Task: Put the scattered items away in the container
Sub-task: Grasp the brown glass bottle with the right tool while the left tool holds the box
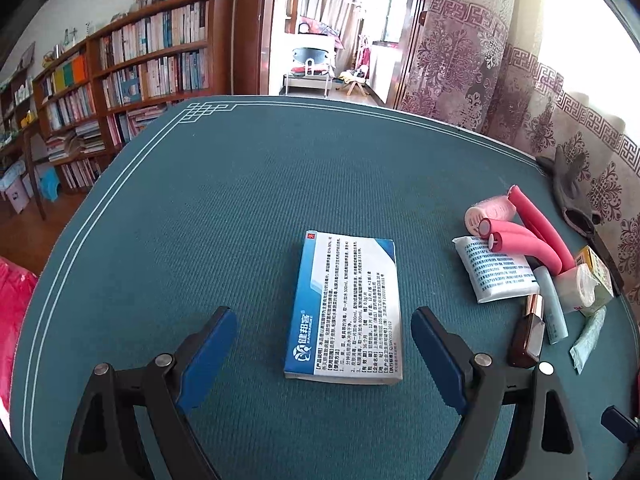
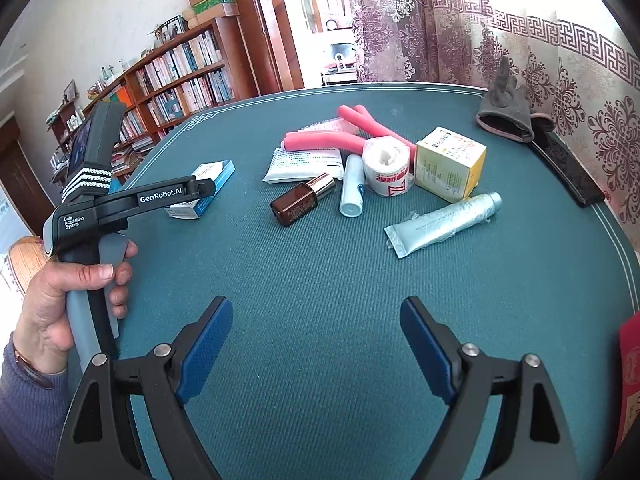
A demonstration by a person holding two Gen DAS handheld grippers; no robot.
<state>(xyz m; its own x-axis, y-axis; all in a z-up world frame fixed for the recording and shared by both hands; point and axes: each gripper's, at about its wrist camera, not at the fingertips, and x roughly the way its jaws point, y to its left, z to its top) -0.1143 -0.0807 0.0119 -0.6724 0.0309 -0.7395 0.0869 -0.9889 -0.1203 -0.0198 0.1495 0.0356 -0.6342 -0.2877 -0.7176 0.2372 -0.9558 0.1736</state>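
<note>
A blue-and-white medicine box (image 1: 346, 306) lies flat on the teal table mat, just ahead of my open left gripper (image 1: 324, 356); it also shows in the right wrist view (image 2: 212, 178), partly behind the left gripper's body. A cluster lies to its right: pink foam rollers (image 2: 320, 138), a white sachet (image 2: 304, 164), a brown bottle (image 2: 300, 204), a white tube (image 2: 353, 188), a tape roll (image 2: 388, 170), a yellow-white box (image 2: 450, 164) and a silver tube (image 2: 444, 222). My right gripper (image 2: 316, 344) is open and empty above bare mat. No container is in view.
A grey glove (image 2: 506, 110) and a black flat case (image 2: 568, 170) lie at the table's far right edge by the curtain. A bookshelf (image 1: 132, 76) stands beyond the left side. Something red (image 2: 630, 364) sits at the right edge.
</note>
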